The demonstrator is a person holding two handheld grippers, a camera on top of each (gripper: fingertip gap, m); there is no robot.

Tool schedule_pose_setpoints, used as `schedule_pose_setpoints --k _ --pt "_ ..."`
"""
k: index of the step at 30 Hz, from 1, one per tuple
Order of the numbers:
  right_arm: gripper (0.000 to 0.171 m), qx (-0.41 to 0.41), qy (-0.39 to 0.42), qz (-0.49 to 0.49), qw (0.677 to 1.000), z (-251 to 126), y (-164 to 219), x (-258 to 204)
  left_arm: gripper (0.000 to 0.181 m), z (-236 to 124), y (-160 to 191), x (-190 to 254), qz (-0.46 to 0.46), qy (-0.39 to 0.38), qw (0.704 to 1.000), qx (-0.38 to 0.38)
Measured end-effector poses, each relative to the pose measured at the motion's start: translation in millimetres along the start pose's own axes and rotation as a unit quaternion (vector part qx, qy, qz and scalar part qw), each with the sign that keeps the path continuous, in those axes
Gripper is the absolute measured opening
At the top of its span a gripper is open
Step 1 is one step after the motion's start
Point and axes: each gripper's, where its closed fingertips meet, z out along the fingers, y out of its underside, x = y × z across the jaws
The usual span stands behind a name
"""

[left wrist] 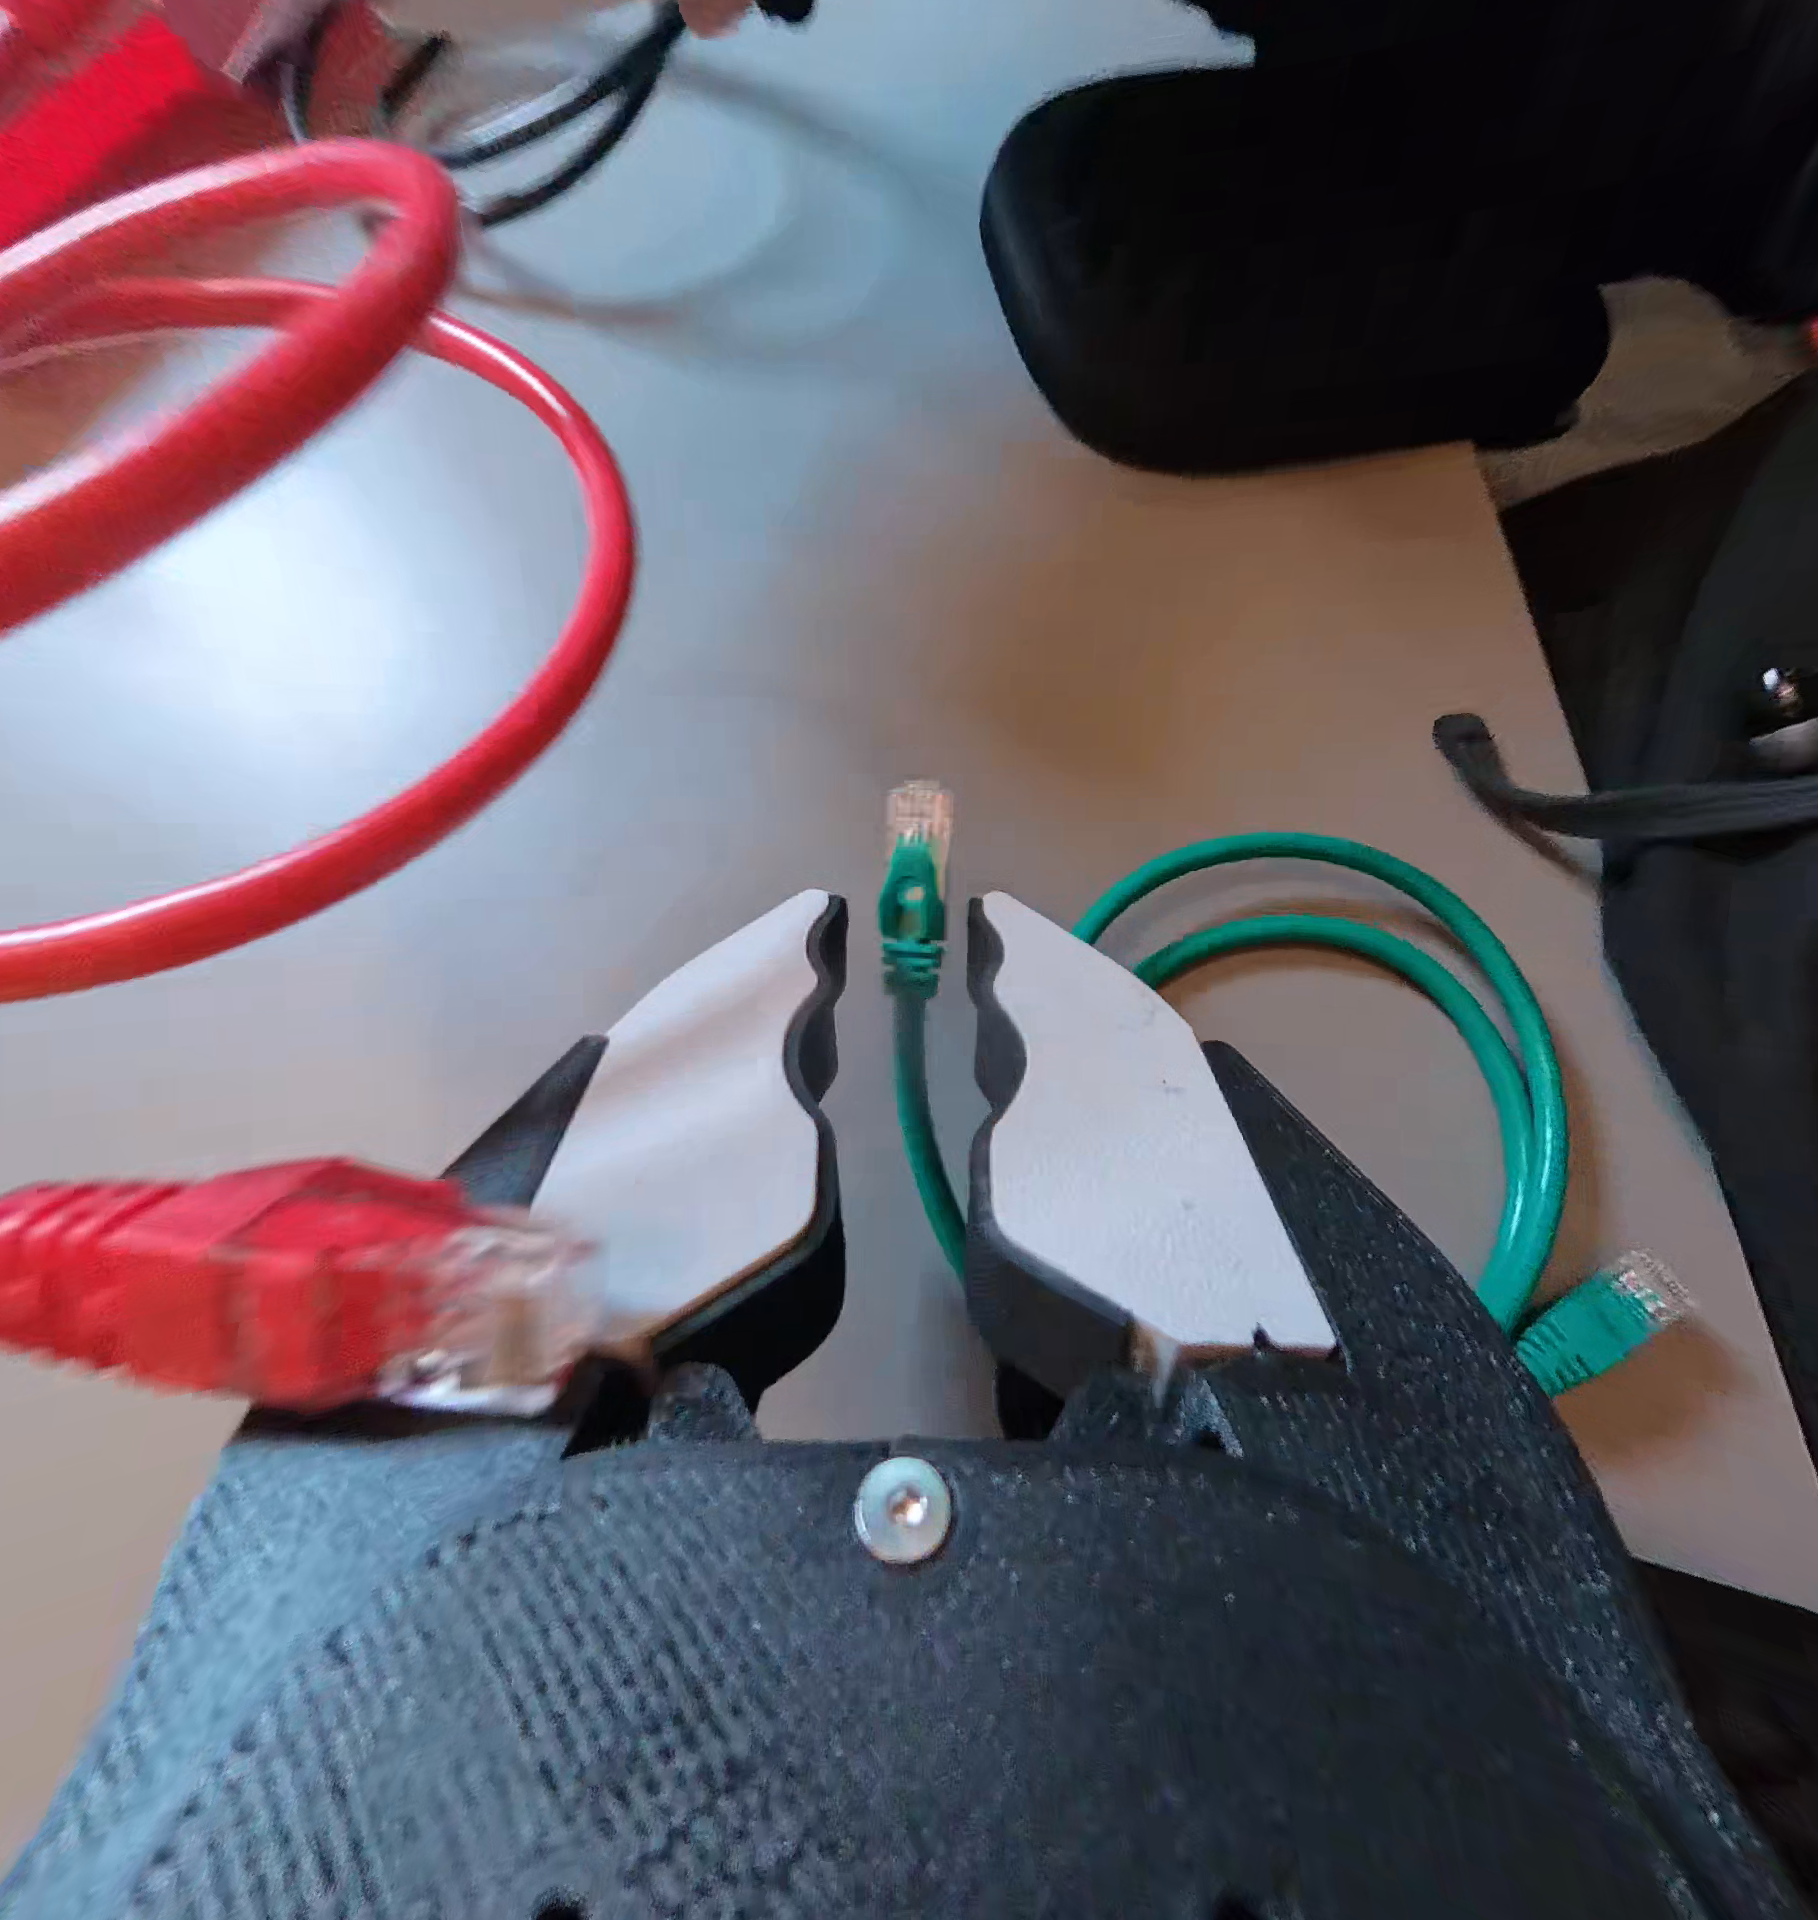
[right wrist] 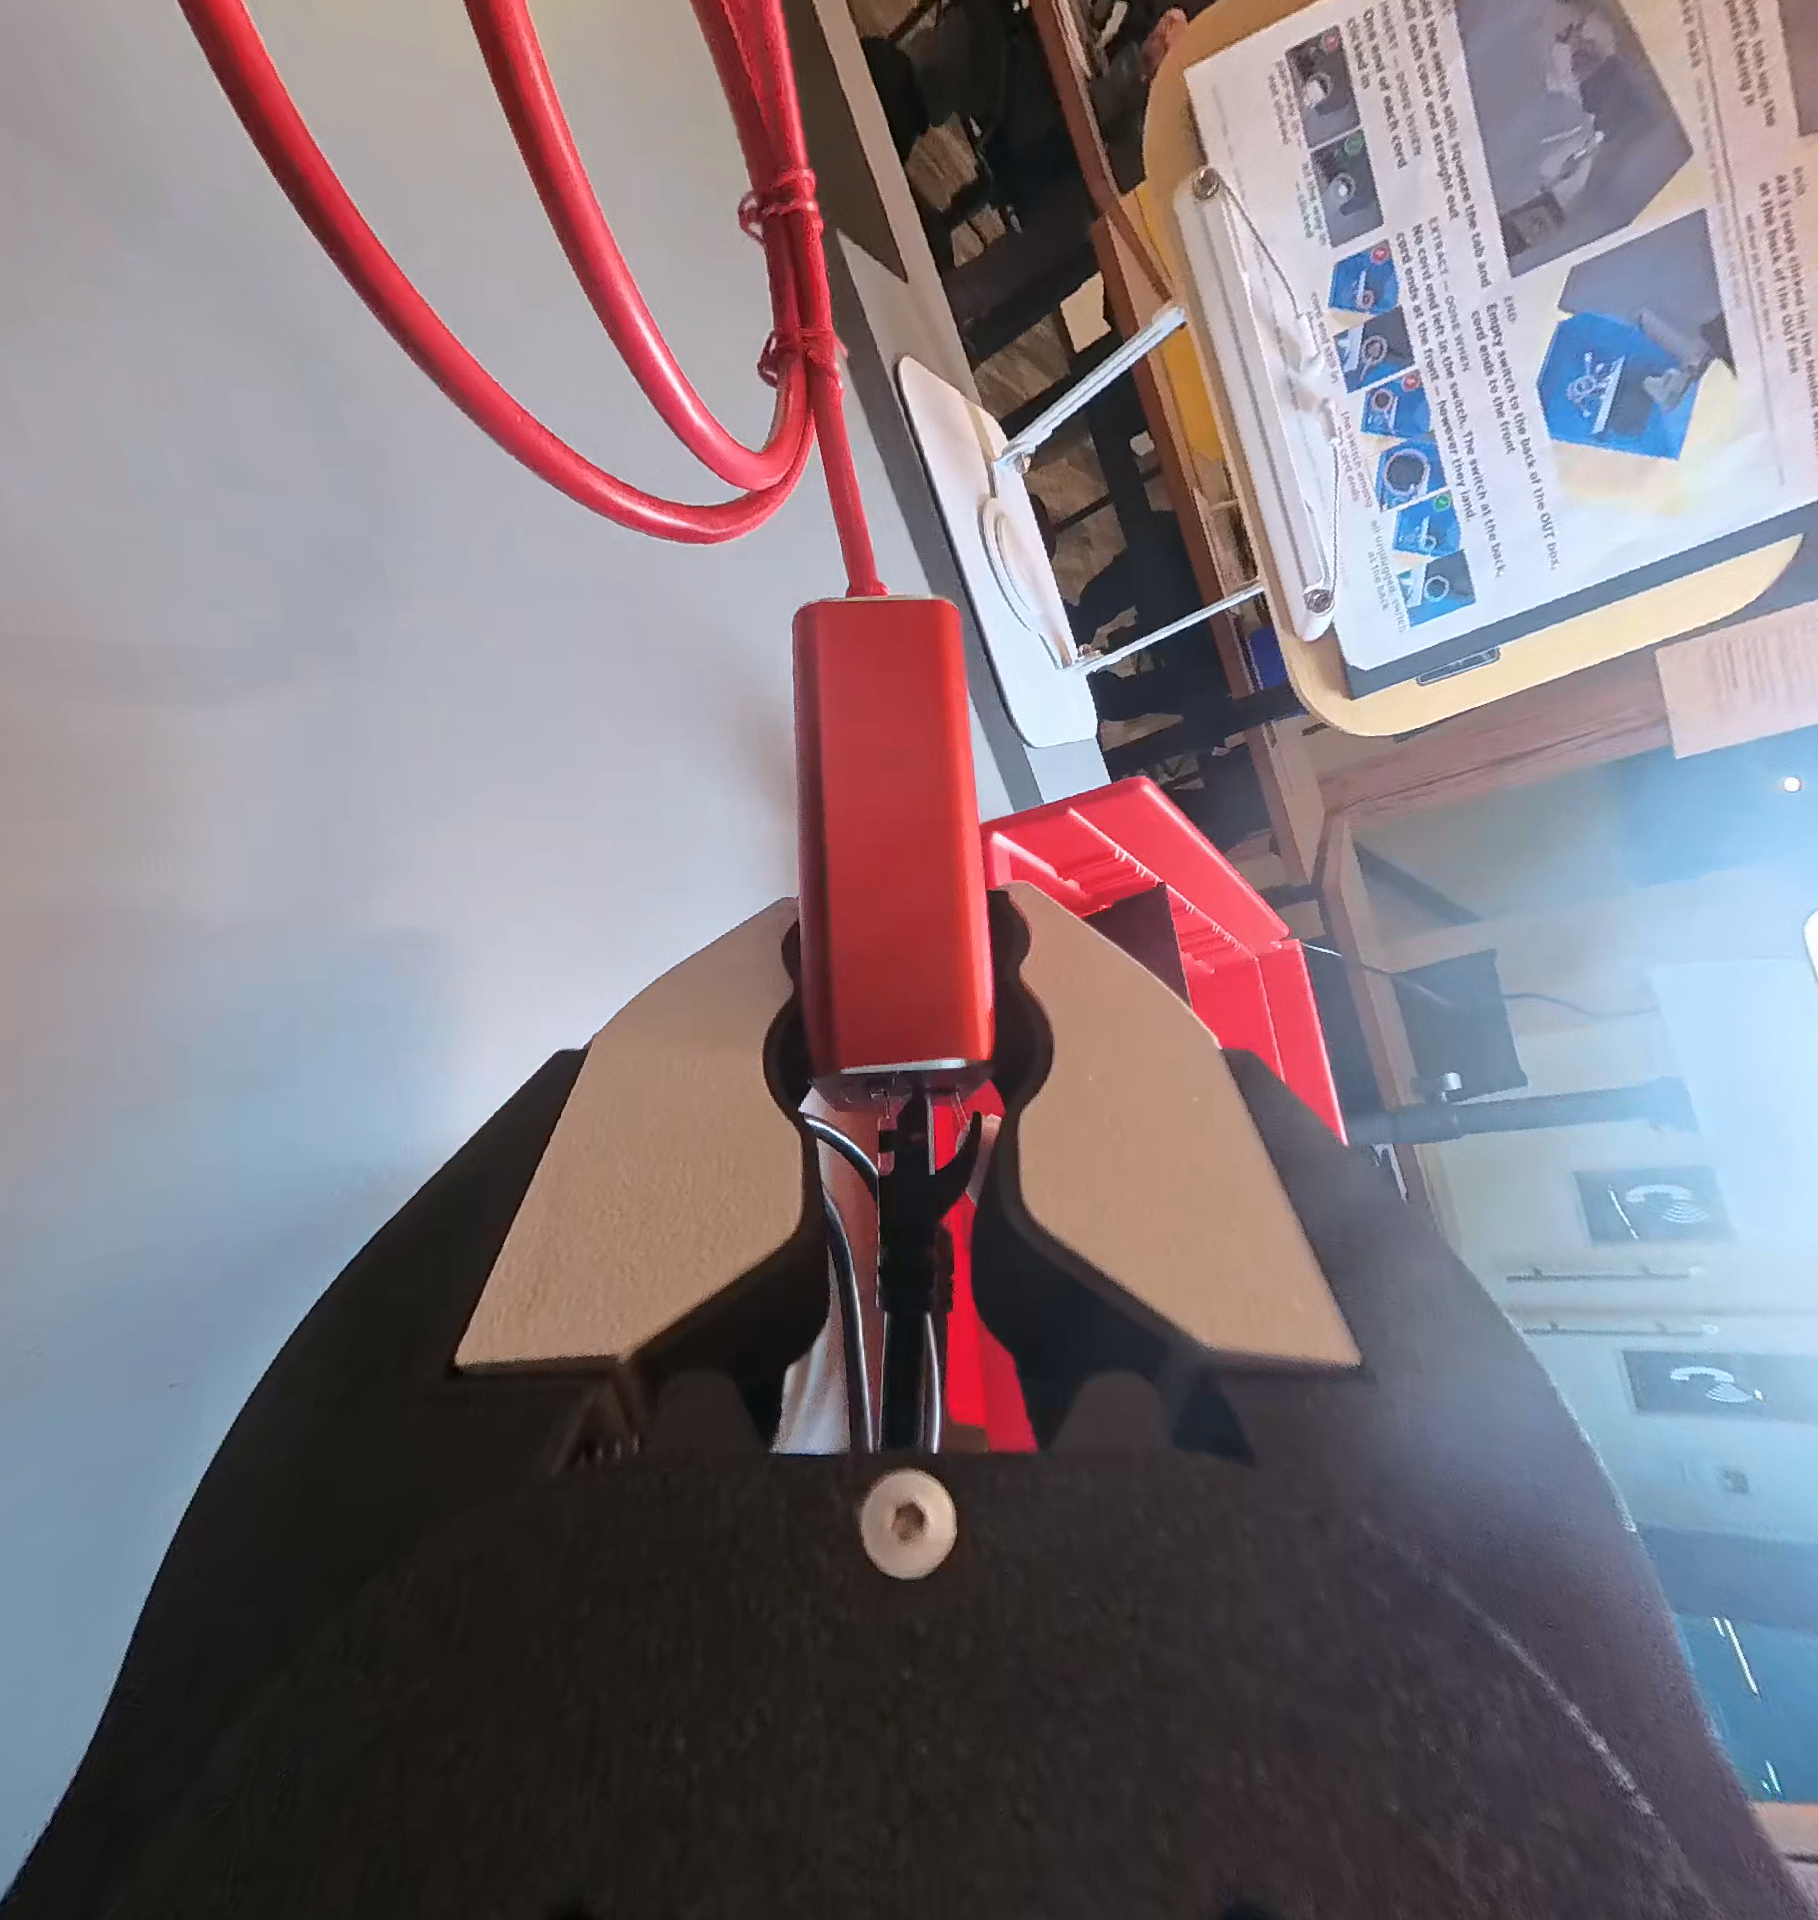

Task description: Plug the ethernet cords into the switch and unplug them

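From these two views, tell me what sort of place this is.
Probably an office or lab workstation set up for a cable-plugging drill. A pale desk carries loose ethernet cords, a green cord and a red cord. An instruction sheet on a stand, a red bin and shelving stand behind.

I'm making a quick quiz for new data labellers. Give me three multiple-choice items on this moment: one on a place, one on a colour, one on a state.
1. Where is the green cord's plug?
A. between the left gripper's fingertips
B. in the switch
C. on the red bin

2. What colour is the switch?
A. blue
B. red
C. white

3. The right gripper is:
A. open, empty
B. shut on the switch
C. shut on the green cord

Answers: 1 A, the plug lies in the open left gripper's gap; 2 B, its casing is red; 3 B, both fingers press its sides.
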Motion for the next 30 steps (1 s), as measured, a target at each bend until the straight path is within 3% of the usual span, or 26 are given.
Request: schedule_pose_setpoints --k 5,11,19,26,30 --pt "0.030 -0.002 -0.011 -0.001 1.000 5.0 2.0 -6.5 0.019 7.8 8.3 9.1 -0.016 -0.047 0.999 -0.002" --pt "0.030 -0.010 -0.007 -0.005 1.000 5.5 2.2 -6.3 0.021 8.0 18.7 -10.6 -0.004 -0.148 0.989 -0.008" --pt "0.030 -0.011 0.002 0.008 1.000 2.6 8.5 -0.5 0.013 13.5 19.2 -3.9 -0.007 -0.118 0.993 -0.014" --pt "0.030 0.012 -0.011 -0.018 1.000 5.3 5.7 -8.5 0.012 -41.6 -8.7 30.1 0.022 -0.159 0.987 0.015" --pt "0.030 0.063 -0.031 -0.082 0.994 9.4 -23.4 -24.4 0.012 -91.3 -35.0 25.6 0.023 -0.198 0.980 0.010"
